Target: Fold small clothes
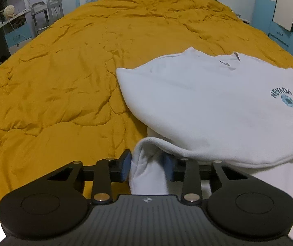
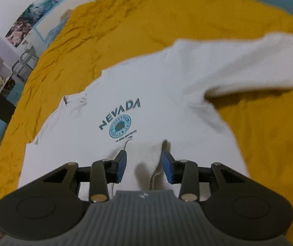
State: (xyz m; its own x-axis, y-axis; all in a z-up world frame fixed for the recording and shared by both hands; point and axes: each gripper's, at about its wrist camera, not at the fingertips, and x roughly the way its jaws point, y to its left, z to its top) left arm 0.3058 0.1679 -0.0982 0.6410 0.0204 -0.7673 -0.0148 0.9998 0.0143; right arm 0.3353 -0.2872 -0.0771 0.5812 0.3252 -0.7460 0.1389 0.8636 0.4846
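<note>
A white sweatshirt (image 1: pixel 208 102) with a teal "NEVADA" print lies on the yellow bedspread (image 1: pixel 64 71). In the left wrist view its left side is folded over the body. My left gripper (image 1: pixel 147 164) is shut on a bunch of the sweatshirt's white cloth at the near edge, lifted off the bed. In the right wrist view the sweatshirt (image 2: pixel 156 94) lies print up with one sleeve (image 2: pixel 249 67) stretched to the right. My right gripper (image 2: pixel 144 162) is shut on a ridge of its cloth just below the print.
The yellow bedspread (image 2: pixel 125 20) covers the whole bed. Shelves and a metal rack (image 1: pixel 43 14) stand past the bed's left side. A blue and white wardrobe (image 1: pixel 286 10) stands at the far right.
</note>
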